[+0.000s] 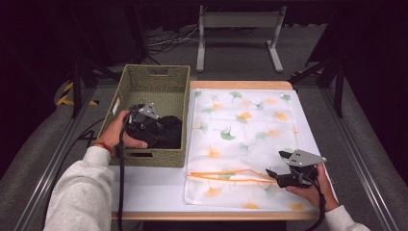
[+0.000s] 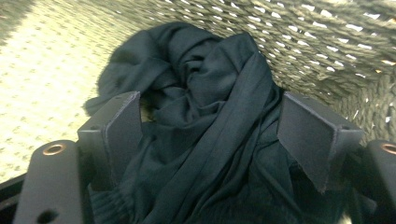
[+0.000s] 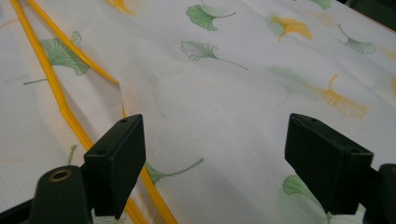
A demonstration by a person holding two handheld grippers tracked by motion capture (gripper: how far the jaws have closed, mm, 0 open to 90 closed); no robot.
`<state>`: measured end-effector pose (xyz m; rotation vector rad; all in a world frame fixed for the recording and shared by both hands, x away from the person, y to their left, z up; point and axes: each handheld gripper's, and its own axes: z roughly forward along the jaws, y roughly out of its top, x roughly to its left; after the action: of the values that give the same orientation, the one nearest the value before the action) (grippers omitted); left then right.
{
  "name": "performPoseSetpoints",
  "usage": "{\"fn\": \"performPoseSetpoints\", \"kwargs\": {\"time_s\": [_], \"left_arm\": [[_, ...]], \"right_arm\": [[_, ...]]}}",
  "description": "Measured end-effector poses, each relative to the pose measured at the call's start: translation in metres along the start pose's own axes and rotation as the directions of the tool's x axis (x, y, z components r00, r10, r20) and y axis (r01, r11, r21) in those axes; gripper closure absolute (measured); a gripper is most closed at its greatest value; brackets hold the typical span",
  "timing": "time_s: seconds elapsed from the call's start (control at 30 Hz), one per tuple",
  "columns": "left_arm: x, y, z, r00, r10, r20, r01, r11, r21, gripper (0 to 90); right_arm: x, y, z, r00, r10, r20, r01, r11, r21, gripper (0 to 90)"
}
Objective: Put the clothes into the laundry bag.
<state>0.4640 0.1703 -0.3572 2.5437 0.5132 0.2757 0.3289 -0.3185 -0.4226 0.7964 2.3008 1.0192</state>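
Two grippers, two very different jobs. Up high, the left gripper [image 1: 144,120] sits inside the woven green basket [image 1: 126,86], over a crumpled dark garment [image 1: 168,131] at the basket's near right corner. Its own view shows what the top view can't: jaws spread wide either side of the cloth, basket wall close behind. The right gripper [image 1: 276,177] rests on the ginkgo-print laundry bag [image 1: 240,139] near the orange zipper [image 3: 56,98], jaws also spread, pinching nothing. Plenty of bare basket floor to the far left.
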Motion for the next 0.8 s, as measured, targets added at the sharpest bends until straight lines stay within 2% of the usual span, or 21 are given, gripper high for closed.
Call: {"fn": "performPoseSetpoints", "kwargs": {"time_s": [0.07, 0.2, 0.27, 0.3, 0.37, 0.43, 0.57, 0.63, 0.7, 0.77, 0.8], "left_arm": [[0.0, 0.002, 0.006, 1.0, -0.007, -0.002, 0.007, 0.9997, 0.024, 21.8], [-0.002, 0.004, 0.018, 0.9998, 0.02, -0.002, -0.02, 0.9948, 0.1, 22.0], [-0.002, 0.006, 0.022, 0.9997, 0.024, -0.002, -0.024, 0.9932, 0.114, 22.3], [-0.001, 0.006, 0.024, 0.9998, 0.019, -0.008, -0.018, 0.9931, 0.116, 25.3], [0.001, 0.007, 0.029, 0.9999, 0.012, -0.006, -0.011, 0.9895, 0.144, 25.0], [0.002, 0.009, 0.034, 0.9997, 0.024, -0.002, -0.023, 0.9837, 0.178, 22.8], [0.003, 0.01, 0.042, 0.9996, 0.024, 0.015, -0.027, 0.9781, 0.206, 21.3], [0.002, 0.012, 0.048, 0.9986, 0.025, 0.047, -0.036, 0.971, 0.236, 20.6], [0.002, 0.012, 0.053, 0.997, 0.024, 0.074, -0.042, 0.9681, 0.247, 19.8], [0.002, 0.014, 0.058, 0.9968, 0.023, 0.077, -0.044, 0.9601, 0.276, 16.3], [0.001, 0.015, 0.063, 0.9971, 0.026, 0.072, -0.047, 0.9502, 0.308, 14.4]], "right_arm": [[0.0, 0.0, 0.0, 1.0, 0.001, -0.002, -0.001, 1.0, 0.0, 21.5], [-0.001, -0.001, 0.001, 1.0, 0.004, -0.002, -0.004, 1.0, 0.004, 21.4], [-0.001, -0.001, 0.001, 1.0, 0.005, -0.002, -0.005, 1.0, 0.006, 21.4], [-0.001, -0.001, 0.001, 1.0, 0.005, -0.002, -0.005, 1.0, 0.007, 21.4], [-0.001, -0.001, 0.002, 0.9999, 0.011, -0.006, -0.011, 1.0, 0.007, 21.4], [0.0, 0.0, 0.002, 0.9999, 0.009, -0.007, -0.009, 1.0, 0.01, 21.4], [0.0, -0.001, 0.003, 0.9999, 0.01, -0.011, -0.01, 1.0, 0.015, 21.3], [0.0, -0.001, 0.004, 0.9998, 0.015, -0.013, -0.014, 1.0, 0.016, 21.3], [0.0, 0.0, 0.005, 0.9998, 0.009, -0.017, -0.009, 1.0, 0.019, 21.3], [0.001, 0.0, 0.005, 0.9998, 0.006, -0.018, -0.006, 1.0, 0.021, 21.3], [0.001, 0.0, 0.005, 0.9998, 0.006, -0.017, -0.006, 1.0, 0.022, 21.3]]}}
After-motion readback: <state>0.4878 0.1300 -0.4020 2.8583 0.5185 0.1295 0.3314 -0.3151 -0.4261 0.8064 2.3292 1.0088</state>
